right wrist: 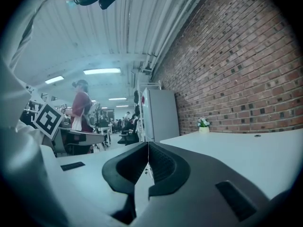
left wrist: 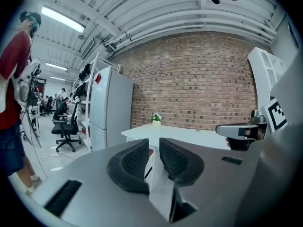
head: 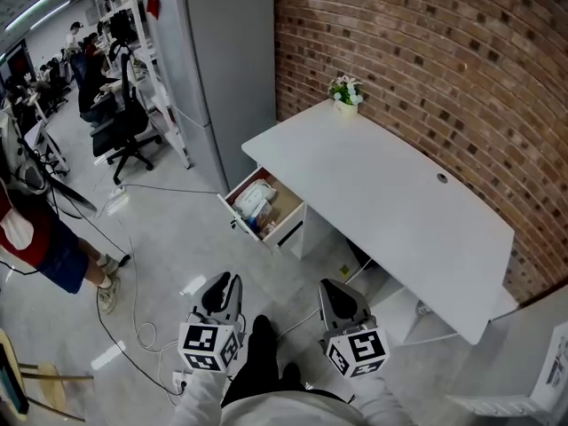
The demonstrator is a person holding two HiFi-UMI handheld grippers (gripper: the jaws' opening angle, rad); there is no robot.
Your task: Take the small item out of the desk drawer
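Both are empty: left gripper (left wrist: 154, 160) a crack apart, right gripper (right wrist: 147, 167) pressed together. The crowded drawer (head: 240, 221) at 12 o'clock might cause a wrong pick.

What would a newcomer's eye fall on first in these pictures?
The long white desk against the red brick wall, with a small potted plant at its far corner. Next, the open drawer under the desk's left end, holding white packets. Low in the head view, the left tongs stand slightly apart and empty, the right tongs shut.
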